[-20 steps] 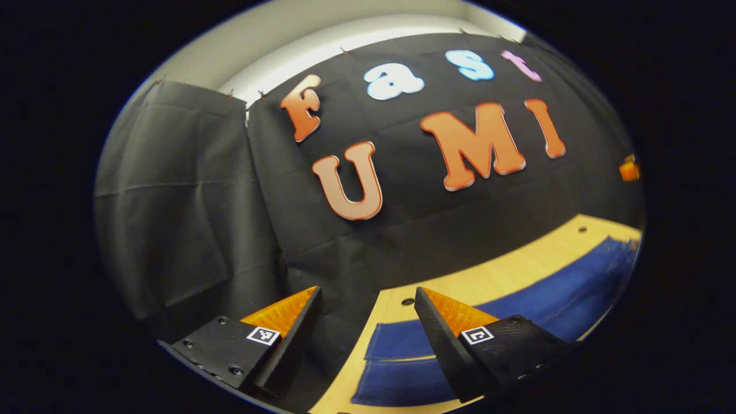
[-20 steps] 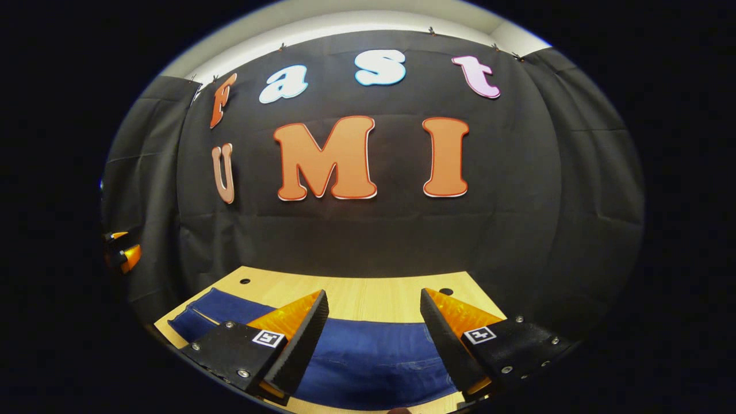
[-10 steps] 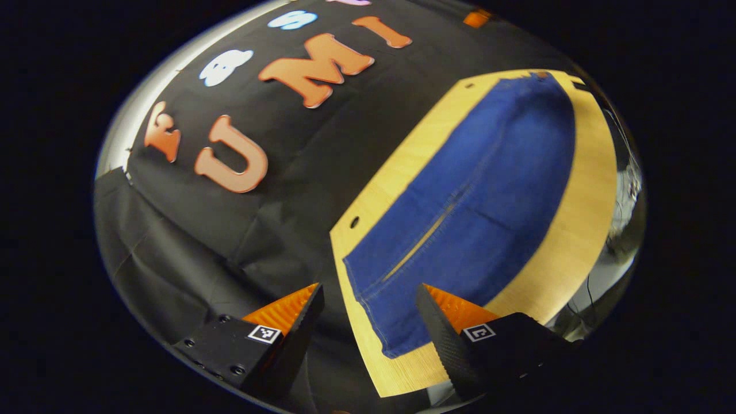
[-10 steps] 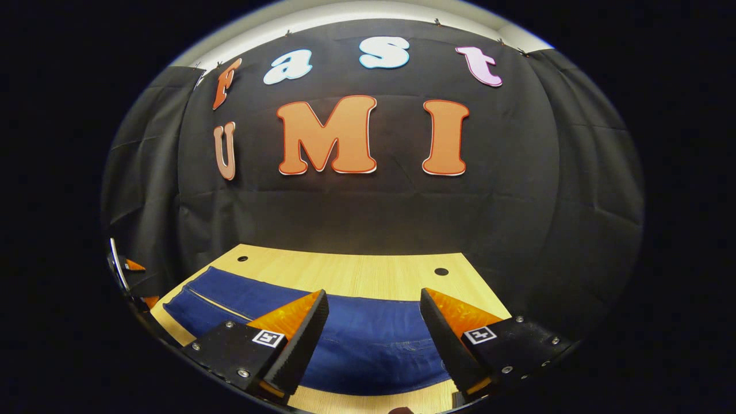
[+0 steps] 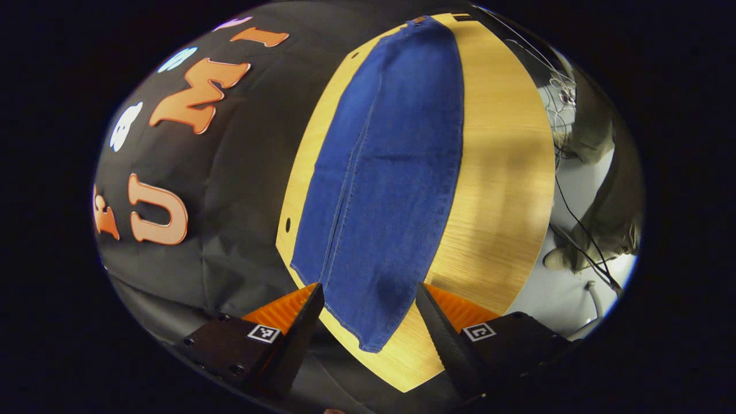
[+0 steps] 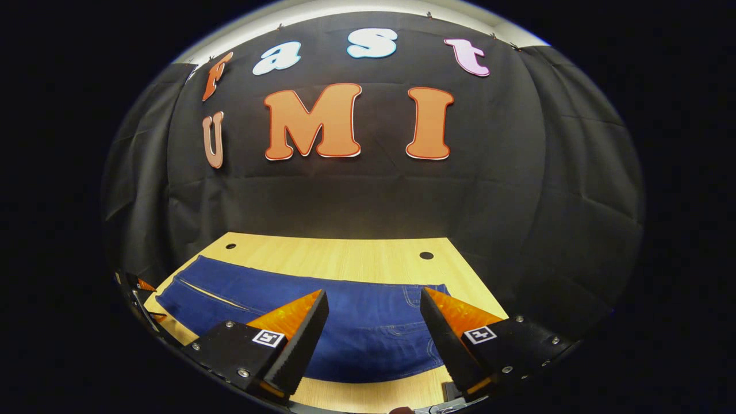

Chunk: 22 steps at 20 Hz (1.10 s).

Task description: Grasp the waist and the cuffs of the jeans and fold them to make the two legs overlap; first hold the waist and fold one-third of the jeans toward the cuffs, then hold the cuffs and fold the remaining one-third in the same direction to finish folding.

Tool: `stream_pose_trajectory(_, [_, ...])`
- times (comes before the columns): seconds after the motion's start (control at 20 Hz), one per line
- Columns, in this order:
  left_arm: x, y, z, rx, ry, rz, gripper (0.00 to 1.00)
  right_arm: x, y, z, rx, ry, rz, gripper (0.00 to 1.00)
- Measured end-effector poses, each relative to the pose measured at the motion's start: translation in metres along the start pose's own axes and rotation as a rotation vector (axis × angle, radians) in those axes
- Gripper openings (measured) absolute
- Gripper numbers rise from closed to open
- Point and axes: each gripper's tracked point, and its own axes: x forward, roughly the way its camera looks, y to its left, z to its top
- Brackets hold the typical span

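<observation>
Blue jeans (image 5: pixel 391 172) lie flat and full length on the wooden table (image 5: pixel 500 172), legs side by side. In the left gripper view I look along them from the cuffs (image 5: pixel 368 336), which lie just past my left gripper (image 5: pixel 368 290). It hovers open above them, holding nothing. In the right gripper view the jeans (image 6: pixel 356 328) run across the table (image 6: pixel 345 259), and the waist end with pocket stitching (image 6: pixel 409 305) sits between the fingers of my right gripper (image 6: pixel 374 293), open and above the cloth. The left gripper (image 6: pixel 138 287) peeks in at the far left edge.
Black cloth walls close in the table's far side and both ends. Small round holes (image 6: pixel 426 255) sit near the table's back edge. Beyond the table's front edge in the left gripper view lies pale floor with cables (image 5: pixel 575 218).
The left gripper has swung from facing the wall to looking down along the jeans from the cuff end. The right gripper has tipped slightly, showing more of the jeans.
</observation>
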Motion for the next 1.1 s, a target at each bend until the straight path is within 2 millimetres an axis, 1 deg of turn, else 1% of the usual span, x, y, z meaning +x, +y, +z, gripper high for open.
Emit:
stream_pose_trajectory(0.15, [0.017, -0.009, -0.013, 0.023, 0.039, -0.044, 0.99, -0.002, -0.004, -0.008, 0.007, 0.031, -0.012, 0.98])
stream_pose_trajectory(0.25, [0.023, -0.012, -0.013, 0.055, 0.044, -0.043, 0.98, -0.002, -0.006, -0.008, 0.004, 0.035, -0.021, 0.98])
stream_pose_trajectory(0.4, [0.034, -0.024, -0.022, 0.095, 0.061, -0.064, 0.98, -0.001, -0.011, -0.009, -0.005, 0.042, -0.036, 0.98])
stream_pose_trajectory(0.45, [0.035, -0.022, -0.022, 0.121, 0.069, -0.053, 0.98, -0.001, -0.013, -0.006, -0.005, 0.037, -0.044, 0.98])
stream_pose_trajectory(0.5, [0.036, -0.022, -0.028, 0.136, 0.085, -0.054, 0.97, -0.001, -0.015, -0.002, -0.003, 0.022, -0.054, 0.98])
stream_pose_trajectory(0.55, [0.038, -0.025, -0.029, 0.132, 0.085, -0.060, 0.98, -0.001, -0.016, 0.004, -0.001, 0.004, -0.059, 0.98])
stream_pose_trajectory(0.65, [0.045, -0.020, -0.030, 0.137, 0.088, -0.053, 0.94, 0.003, -0.014, 0.007, 0.006, -0.005, -0.054, 0.98])
stream_pose_trajectory(0.7, [0.046, -0.016, -0.029, 0.151, 0.085, -0.045, 0.93, 0.005, -0.013, 0.007, 0.011, -0.002, -0.053, 0.98])
stream_pose_trajectory(0.8, [0.052, -0.010, -0.027, 0.167, 0.077, -0.018, 0.93, 0.011, -0.010, 0.010, 0.016, -0.001, -0.048, 0.98])
stream_pose_trajectory(0.85, [0.059, -0.005, -0.025, 0.172, 0.071, 0.000, 0.93, 0.013, -0.008, 0.011, 0.016, -0.001, -0.047, 0.98])
stream_pose_trajectory(1.0, [0.077, 0.010, -0.019, 0.197, 0.055, 0.058, 0.92, 0.018, -0.001, 0.004, 0.001, 0.017, -0.040, 0.98])
stream_pose_trajectory(1.05, [0.088, 0.013, -0.017, 0.201, 0.047, 0.066, 0.90, 0.018, -0.001, 0.003, -0.008, 0.020, -0.041, 0.98])
stream_pose_trajectory(1.1, [0.096, 0.016, -0.018, 0.202, 0.043, 0.071, 0.83, 0.020, 0.000, 0.002, -0.018, 0.023, -0.044, 0.98])
